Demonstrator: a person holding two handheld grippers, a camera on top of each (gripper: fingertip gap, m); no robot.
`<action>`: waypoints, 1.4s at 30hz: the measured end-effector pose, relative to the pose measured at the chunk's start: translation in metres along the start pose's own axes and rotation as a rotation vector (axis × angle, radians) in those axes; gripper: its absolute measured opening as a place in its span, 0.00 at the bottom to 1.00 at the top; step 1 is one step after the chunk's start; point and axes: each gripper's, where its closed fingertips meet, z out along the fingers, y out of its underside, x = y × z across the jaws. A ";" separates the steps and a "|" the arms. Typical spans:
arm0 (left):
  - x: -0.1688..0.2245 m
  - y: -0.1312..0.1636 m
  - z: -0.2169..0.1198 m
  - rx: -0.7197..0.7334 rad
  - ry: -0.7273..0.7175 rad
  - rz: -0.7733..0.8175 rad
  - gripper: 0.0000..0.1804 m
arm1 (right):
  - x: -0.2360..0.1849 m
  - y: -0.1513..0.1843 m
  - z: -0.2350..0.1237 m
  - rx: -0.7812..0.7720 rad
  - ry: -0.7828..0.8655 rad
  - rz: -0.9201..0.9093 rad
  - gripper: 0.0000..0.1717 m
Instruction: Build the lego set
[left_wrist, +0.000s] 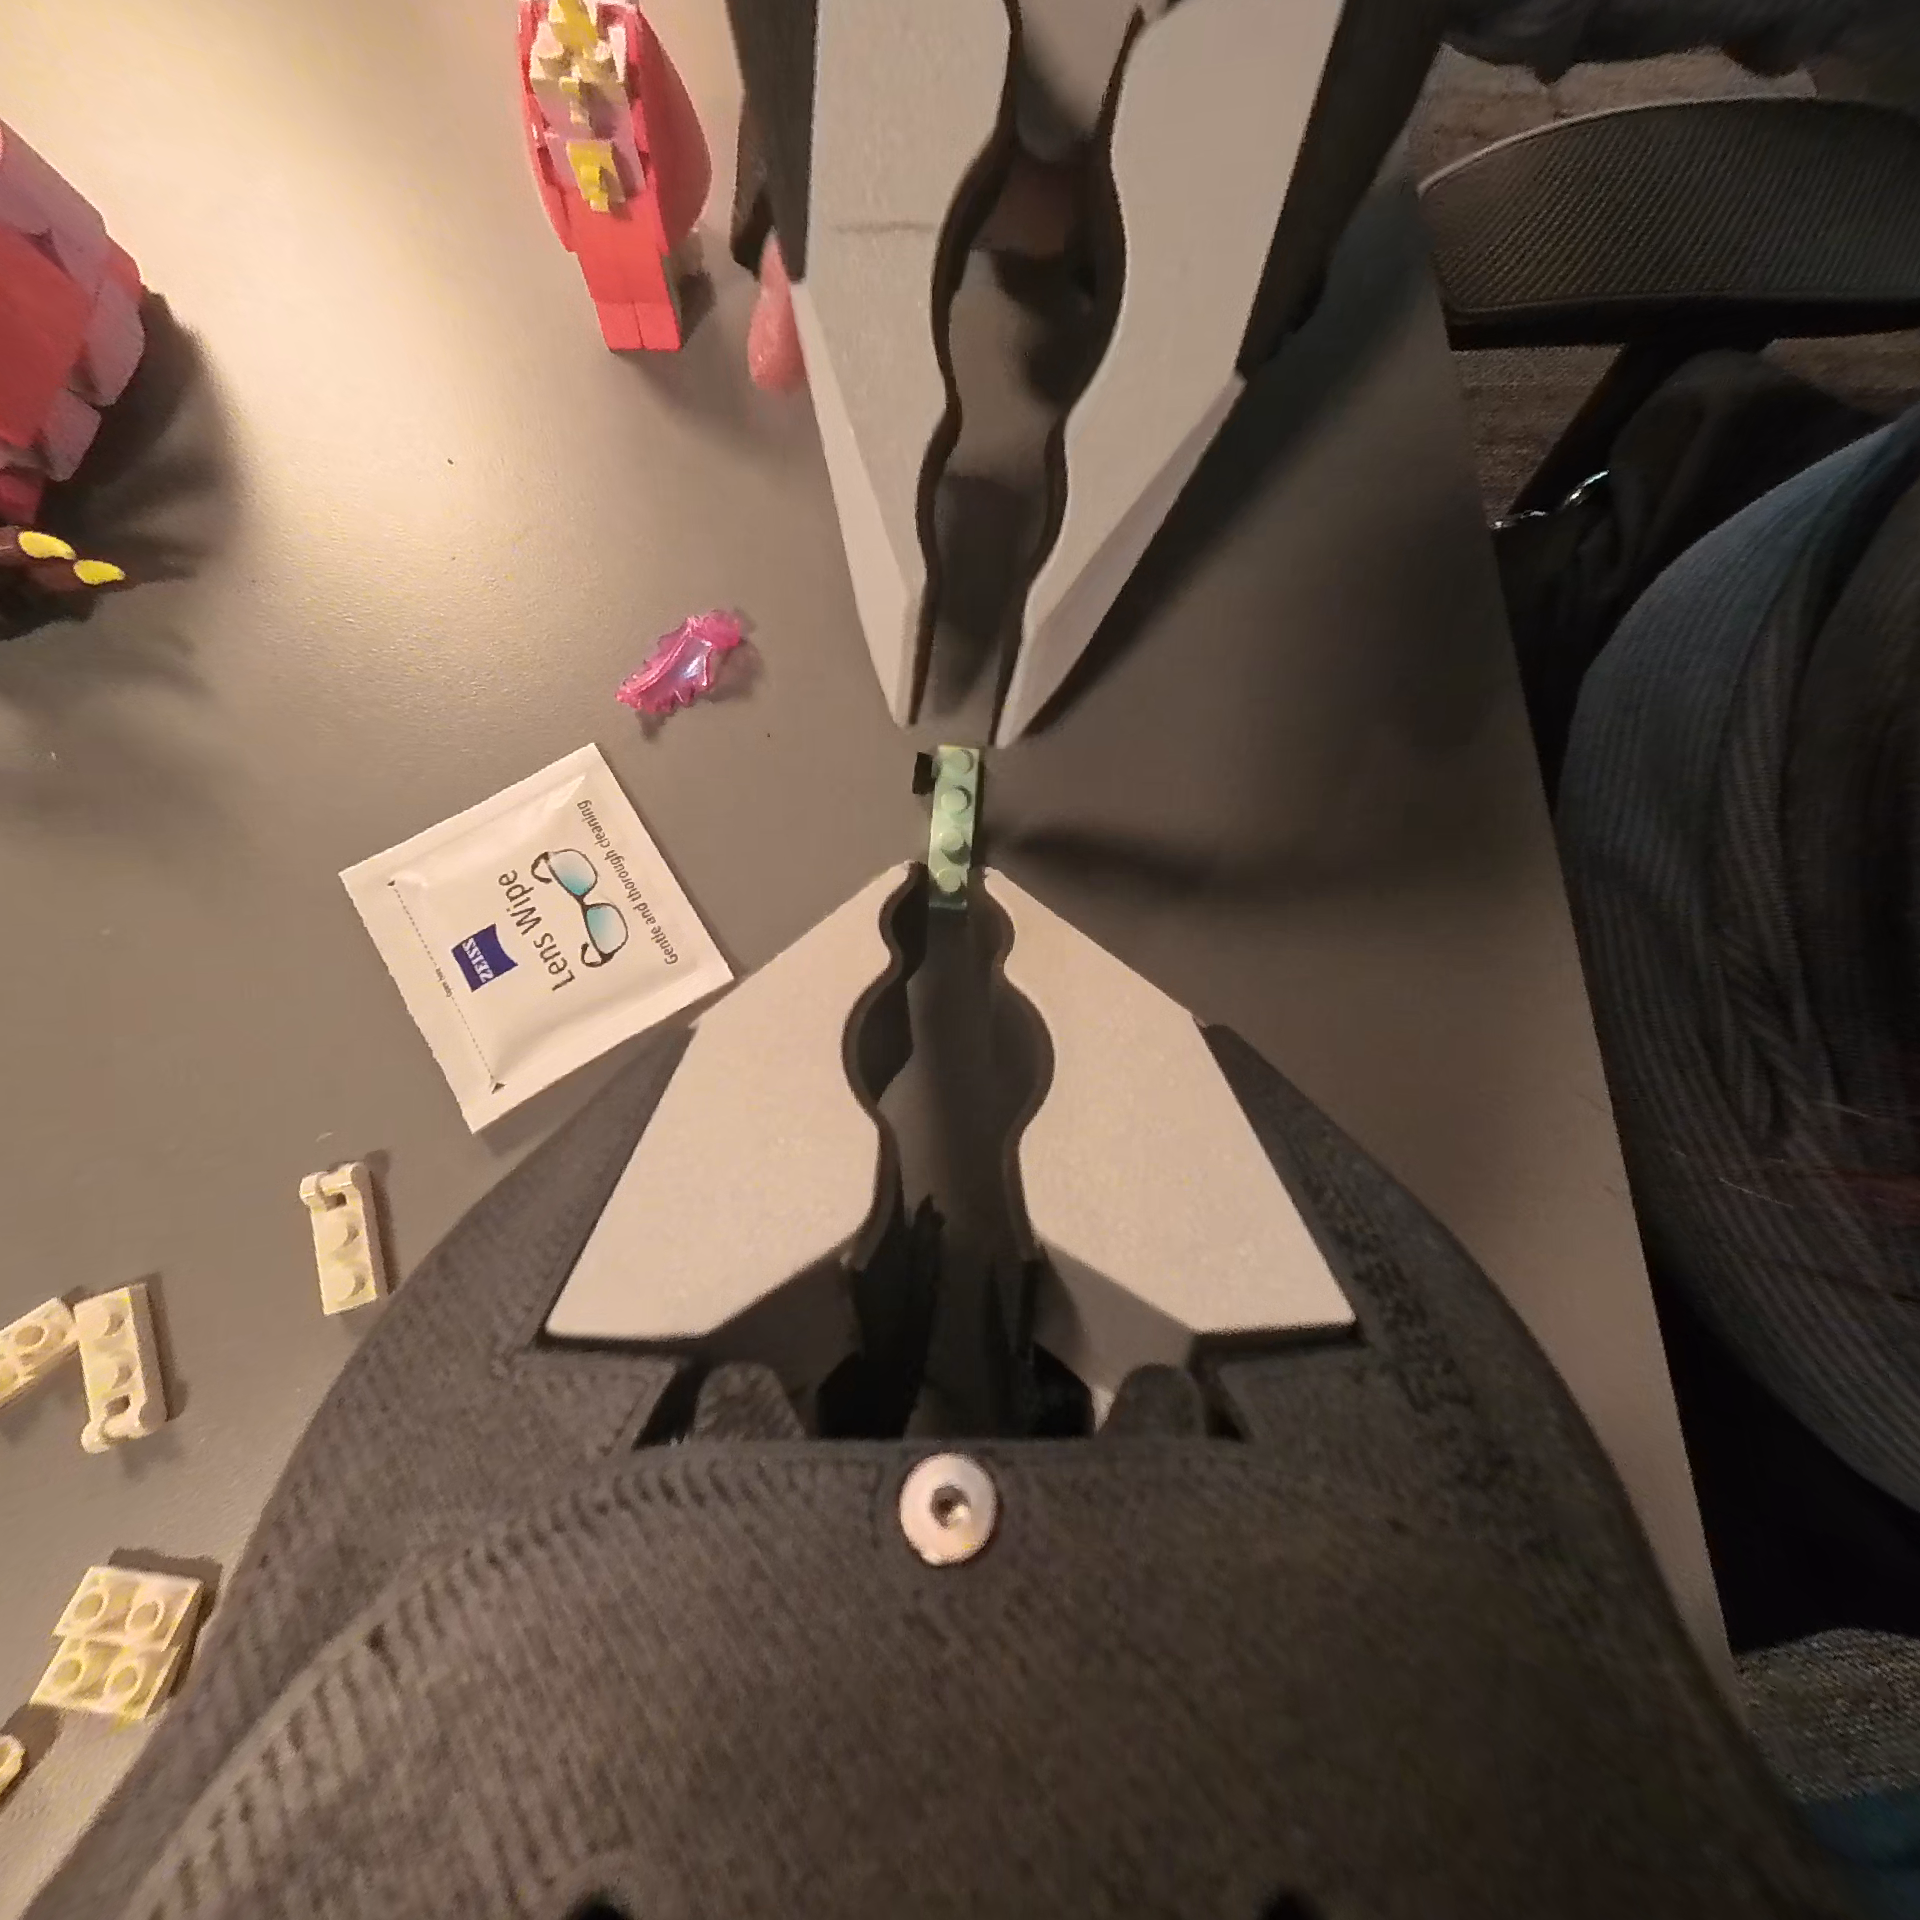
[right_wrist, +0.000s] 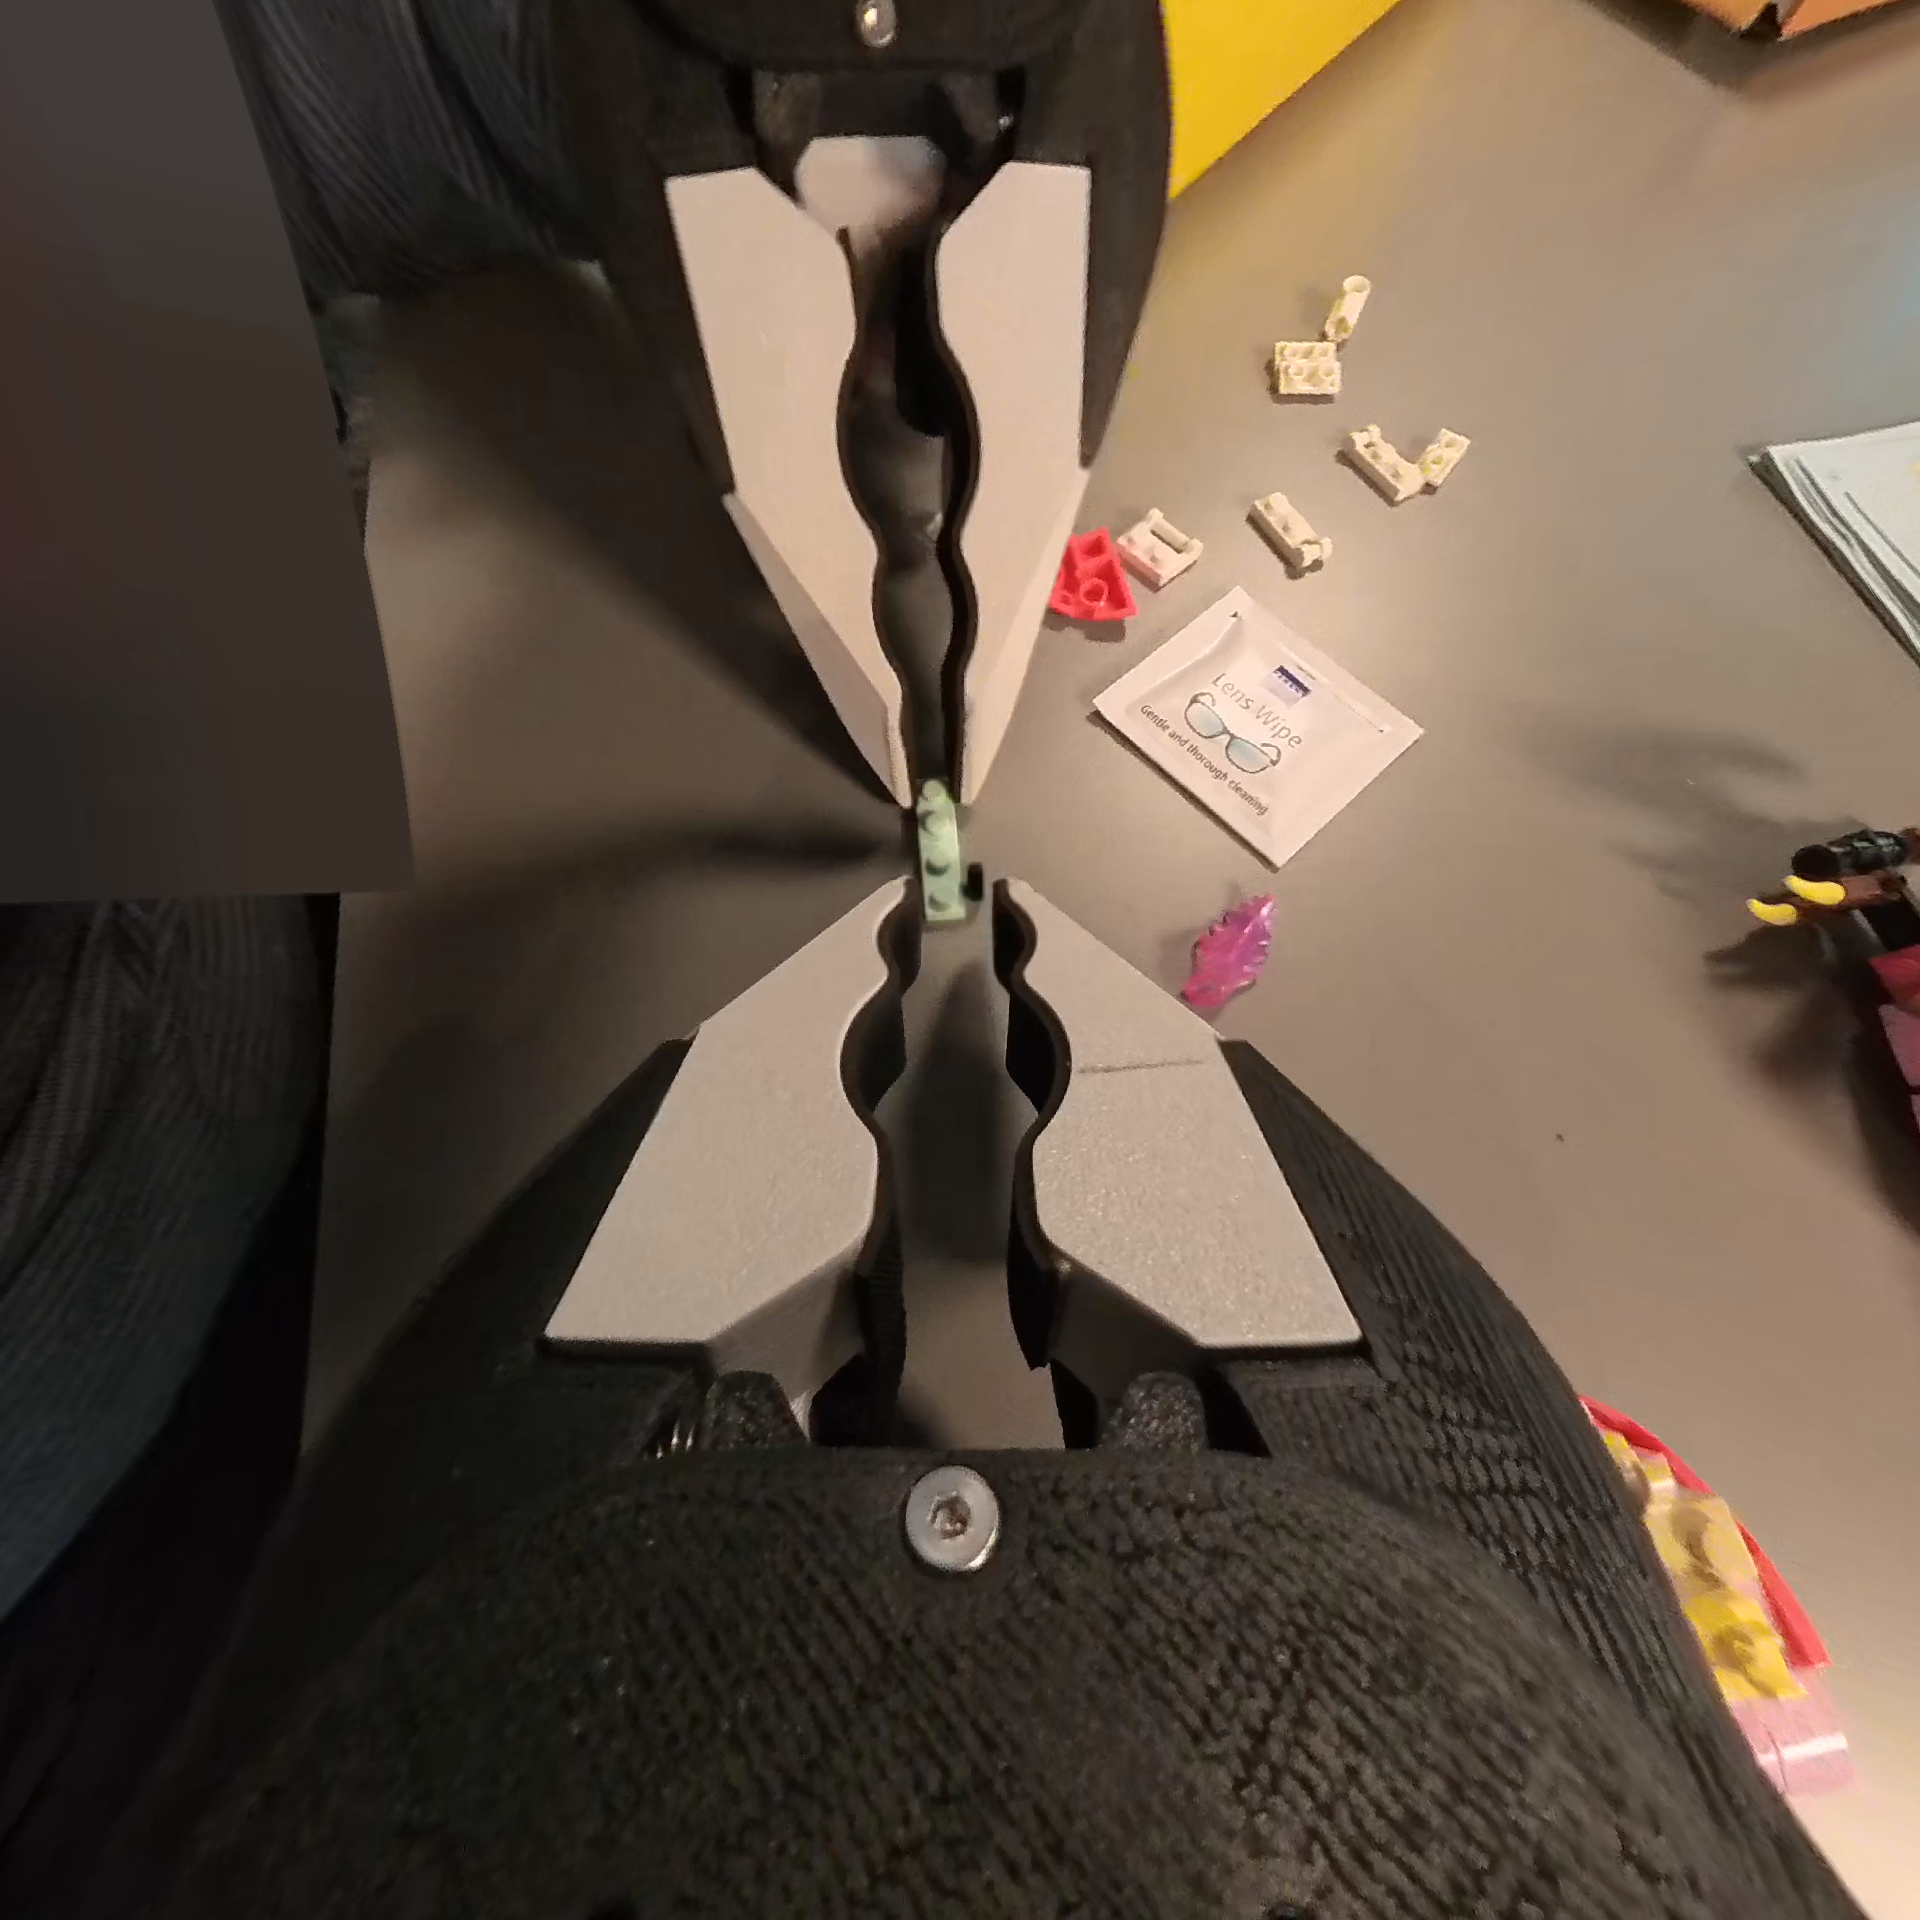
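- Pale green studded plate (left_wrist: 957, 831) spans the gap between the two tools, long axis in line with both, above the grey surface (left_wrist: 416, 436);
- left tool (left_wrist: 943, 883) pinches its near end;
- right tool (right_wrist: 948, 902) stands parted around the far end, pads not pressing; small black piece (right_wrist: 974, 886) clings there.

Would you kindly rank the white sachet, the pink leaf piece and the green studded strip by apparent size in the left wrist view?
1. White sachet, clearly largest.
2. Pink leaf piece and green studded strip look alike in size; the strip is lifted nearer the camera, so I will not rank them.
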 end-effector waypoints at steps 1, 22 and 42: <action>0.000 0.001 -0.001 -0.005 -0.002 0.005 0.04 | 0.001 -0.001 -0.001 0.010 -0.005 0.021 0.07; 0.000 0.002 -0.002 -0.010 0.010 -0.011 0.04 | -0.011 0.001 0.003 -0.017 -0.068 -0.029 0.08; -0.001 0.001 -0.001 -0.003 0.003 -0.019 0.04 | -0.012 -0.004 0.005 0.006 -0.022 -0.061 0.11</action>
